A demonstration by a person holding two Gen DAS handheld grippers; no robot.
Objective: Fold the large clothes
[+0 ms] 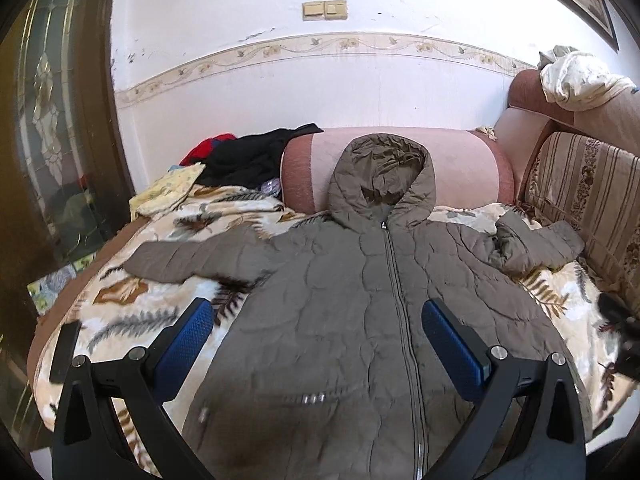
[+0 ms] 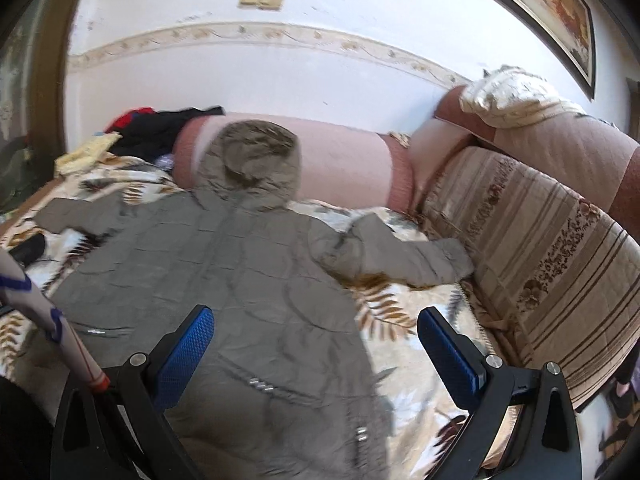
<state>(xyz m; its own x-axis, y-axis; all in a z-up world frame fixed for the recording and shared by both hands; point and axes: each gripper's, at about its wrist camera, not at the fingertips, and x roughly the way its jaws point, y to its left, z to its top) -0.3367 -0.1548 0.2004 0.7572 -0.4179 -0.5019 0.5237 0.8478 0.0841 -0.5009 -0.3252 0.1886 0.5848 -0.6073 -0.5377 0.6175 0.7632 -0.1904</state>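
On the leaf-patterned blanket [image 1: 132,320] of the sofa lies the grey-brown quilted jacket [image 1: 340,300], front side up, zipper [image 1: 400,300] closed, with its hood [image 1: 384,176] resting against the pink bolster [image 1: 460,164]. One sleeve [image 1: 172,264] stretches out flat toward the door side, and the other sleeve [image 2: 412,260] is bent and a little crumpled near the striped back cushion [image 2: 540,248]. Both claws hover above the lower part of the jacket with their jaws wide apart and hold nothing: the left gripper [image 1: 316,344] is over the body, and the right gripper [image 2: 316,344] is over the jacket's edge and the blanket beside it. I judge the folding is not yet begun. To do it well, first smooth the crumpled sleeve, then pinch each cuff through all layers and bring it across the chest, before folding the body. A pile of dark clothes [image 1: 256,156] lies behind, well apart.
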